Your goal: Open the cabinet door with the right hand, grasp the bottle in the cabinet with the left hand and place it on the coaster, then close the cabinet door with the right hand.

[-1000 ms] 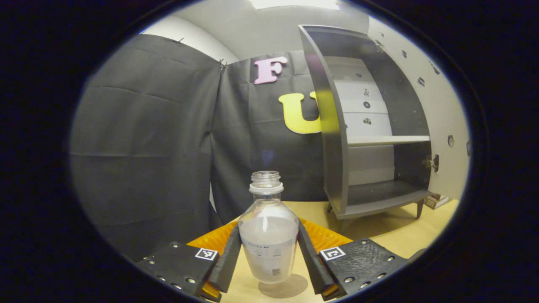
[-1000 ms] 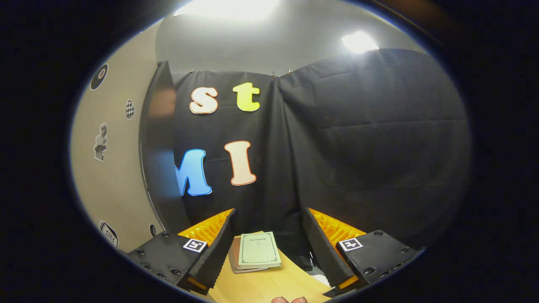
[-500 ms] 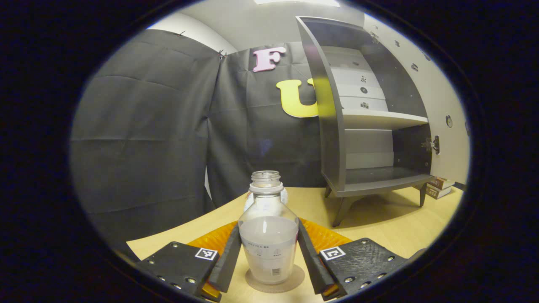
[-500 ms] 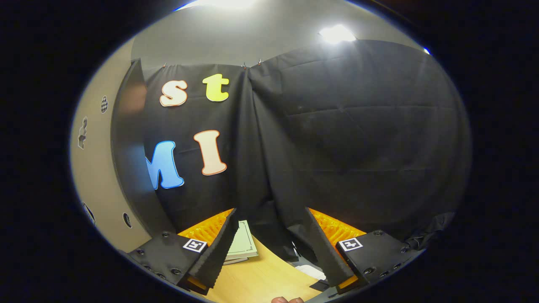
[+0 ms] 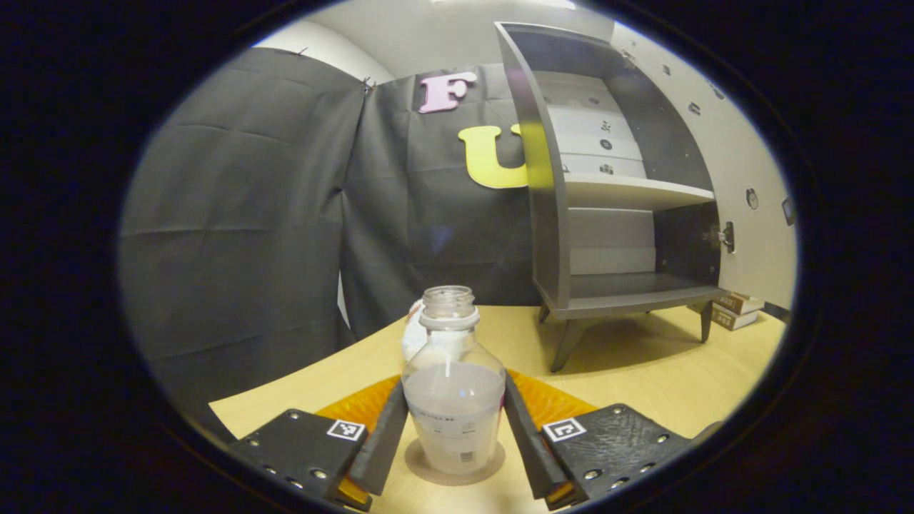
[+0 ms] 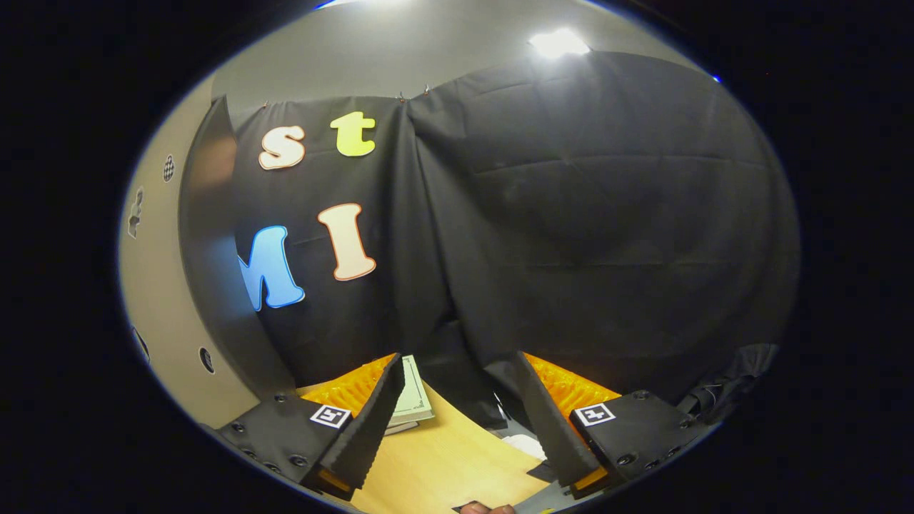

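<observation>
My left tongs (image 5: 455,435) pinch the capless bottle (image 5: 453,400), standing on the coaster (image 5: 455,464) on the worktop (image 5: 643,378). Letting go unevenly could tip it and spill. My right tongs (image 6: 457,428) hang spread, empty; the cabinet (image 5: 614,193) stands open.

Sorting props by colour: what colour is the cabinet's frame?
Grey; the open wooden cabinet shows best in the left gripper view.
</observation>
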